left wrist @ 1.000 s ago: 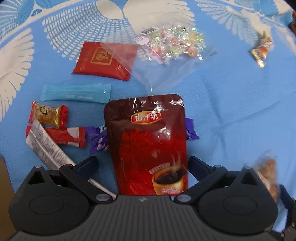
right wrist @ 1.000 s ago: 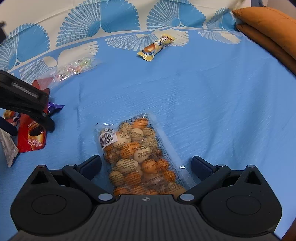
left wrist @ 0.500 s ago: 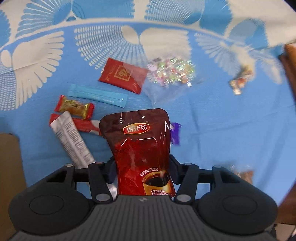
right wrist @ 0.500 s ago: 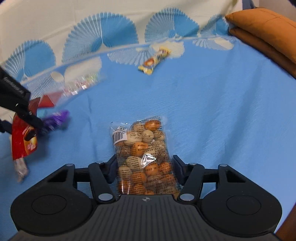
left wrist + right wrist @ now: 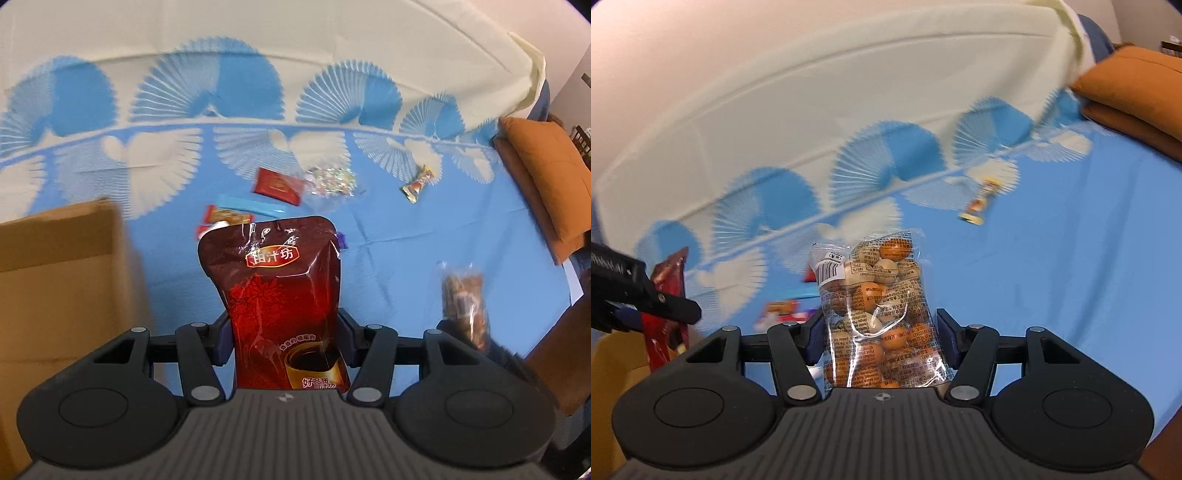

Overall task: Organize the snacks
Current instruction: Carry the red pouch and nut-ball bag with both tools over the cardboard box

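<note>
Both picks landed: dark red drink pouch now clamped in our left gripper jaws, clear nut bag in our right gripper jaws, both lifted off the blue bedspread; cardboard box at left looks like the drop

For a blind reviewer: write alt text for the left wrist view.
The left gripper clamps a dark red drink pouch, lifted above a blue patterned cloth. Small snack packets lie scattered beyond it, a cardboard box stands left, and a blurred bag of nuts is at right.
</note>
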Motion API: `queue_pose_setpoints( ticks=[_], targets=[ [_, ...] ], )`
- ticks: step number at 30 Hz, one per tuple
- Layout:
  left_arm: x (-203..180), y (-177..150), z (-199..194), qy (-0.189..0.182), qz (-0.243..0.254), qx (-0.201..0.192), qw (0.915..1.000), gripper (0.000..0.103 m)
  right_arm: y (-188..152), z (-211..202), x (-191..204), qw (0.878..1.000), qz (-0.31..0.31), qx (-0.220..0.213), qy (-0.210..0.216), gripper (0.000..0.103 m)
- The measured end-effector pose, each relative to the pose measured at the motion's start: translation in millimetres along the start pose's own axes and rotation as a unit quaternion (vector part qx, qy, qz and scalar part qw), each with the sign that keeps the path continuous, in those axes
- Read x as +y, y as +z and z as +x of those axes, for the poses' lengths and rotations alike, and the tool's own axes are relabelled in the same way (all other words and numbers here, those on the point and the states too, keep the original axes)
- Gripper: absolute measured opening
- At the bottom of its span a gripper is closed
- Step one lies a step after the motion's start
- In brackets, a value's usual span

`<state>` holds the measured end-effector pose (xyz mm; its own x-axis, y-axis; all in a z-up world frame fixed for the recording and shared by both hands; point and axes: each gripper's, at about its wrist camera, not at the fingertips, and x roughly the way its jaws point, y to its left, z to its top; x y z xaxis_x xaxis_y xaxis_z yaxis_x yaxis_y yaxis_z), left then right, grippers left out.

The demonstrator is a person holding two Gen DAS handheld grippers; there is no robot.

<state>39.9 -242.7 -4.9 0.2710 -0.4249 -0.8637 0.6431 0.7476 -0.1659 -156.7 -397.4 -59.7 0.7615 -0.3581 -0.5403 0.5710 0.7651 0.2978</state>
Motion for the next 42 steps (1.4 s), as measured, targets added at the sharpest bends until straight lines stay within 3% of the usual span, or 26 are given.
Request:
queue_pose_setpoints(
  ticks=[10, 15, 20, 28, 42],
  targets=[
    [80, -87, -111, 0.044, -0.047, -0.035, 0.9973, 0.060, -28, -87, 97, 0.992, -0.073, 0.009, 0.099, 0.061],
    [120, -131, -158, 0.079, -0.080, -0.046, 0.9926, 0.060, -48, -122, 147, 0.982, -0.106, 0.030, 0.155, 0.061],
    [150, -169, -187, 0.090, -0.102, -0.054, 0.9892, 0.060, -65, -150, 198, 0.967, -0.151, 0.046, 0.200, 0.061],
    [173, -208, -209, 0.083, -0.120, -0.075, 0.9865, 0.060, -86, -183, 237, 0.955, -0.201, 0.050, 0.211, 0.061],
    [177, -220, -219, 0.075, -0.129, -0.089, 0.9849, 0.060, -94, -197, 249, 0.953, -0.222, 0.045, 0.202, 0.061]
  ],
)
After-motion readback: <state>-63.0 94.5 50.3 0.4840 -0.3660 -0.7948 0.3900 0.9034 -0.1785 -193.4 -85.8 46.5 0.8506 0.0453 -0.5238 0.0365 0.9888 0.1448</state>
